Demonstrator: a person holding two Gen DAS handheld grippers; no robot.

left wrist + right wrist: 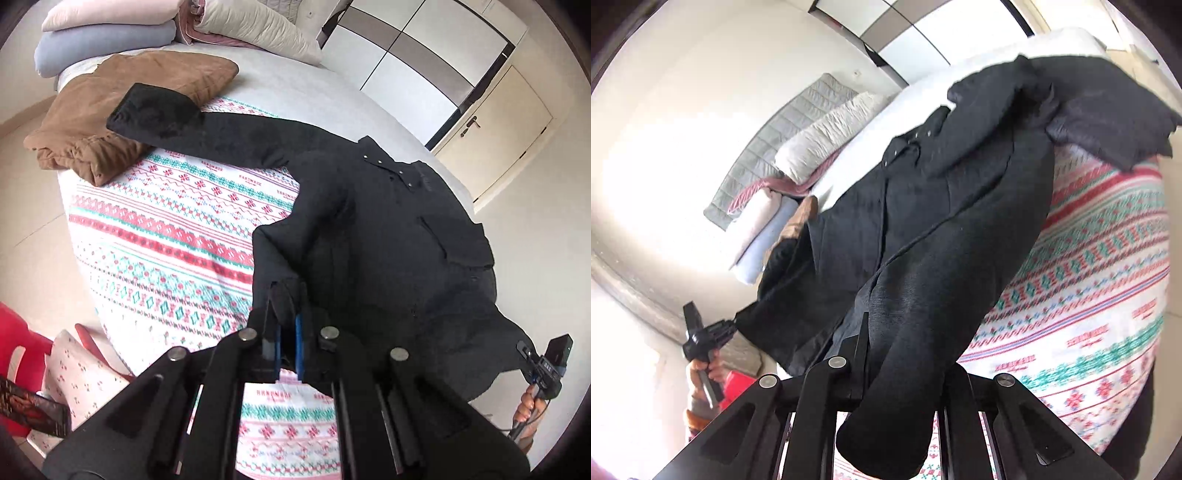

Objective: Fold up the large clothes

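A large black coat (pixel 369 229) lies spread on the patterned bedspread (pixel 166 229), one sleeve stretched out toward a brown garment. My left gripper (pixel 286 295) is shut on the coat's near edge and holds it lifted off the bed. In the right wrist view the coat (pixel 942 221) hangs in folds from my right gripper (pixel 886 325), which is shut on its hem; cloth drapes over one finger and hides it. Each view shows the other gripper held by a hand at the coat's far corner: the right gripper (pixel 543 365) and the left gripper (pixel 701 336).
A folded brown garment (pixel 122 110) sits at the bed's far left under the coat's sleeve. Folded quilts and pillows (pixel 110 33) are stacked at the head of the bed. A red chair (pixel 18 332) stands by the bed's near left, a wardrobe (pixel 424 48) beyond it.
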